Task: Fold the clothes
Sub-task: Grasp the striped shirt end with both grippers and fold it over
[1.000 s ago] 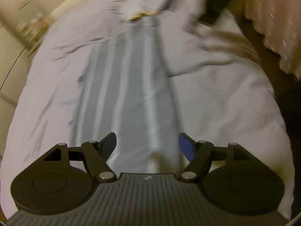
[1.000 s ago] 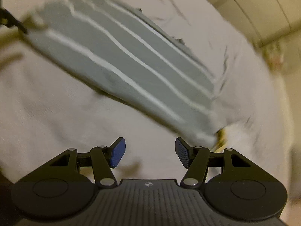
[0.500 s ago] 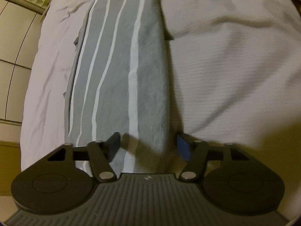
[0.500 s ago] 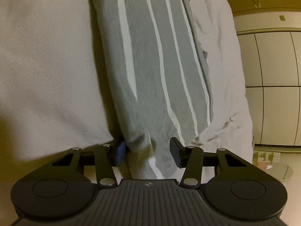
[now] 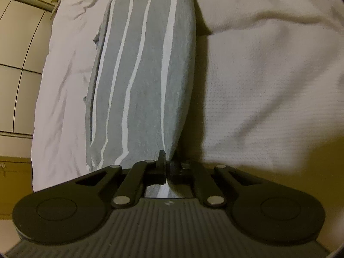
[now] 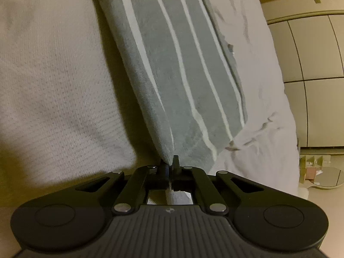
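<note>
Half a second ago both pairs of tongs stood spread on either side of the garment's ends; now each has clenched on the cloth. The left tongs (image 5: 166,167) grasp one end of the grey striped garment (image 5: 142,75), with its fabric pinched between the two black fingers and a strip of it showing behind them above the ribbed body. The right tongs (image 6: 171,167) grasp the other end of the same garment (image 6: 182,64) in the same way, the cloth gathered to a narrow point where it enters the fingers.

The garment is a long, narrow folded band, grey with thin white stripes running lengthwise. It lies stretched along the bed between the two tongs. On one long side it lies against a white knitted blanket (image 5: 268,96) with a fine waffle texture, which is seen also in the right wrist view (image 6: 53,86); a dark shadow runs along that seam. On the other long side it rests on a smooth, wrinkled white sheet (image 5: 62,75) that reaches the bed's edge, and a lower layer of grey cloth peeks out along that side of the fold.

Beyond the bed's edge stand pale panelled cupboard doors (image 6: 311,53).
</note>
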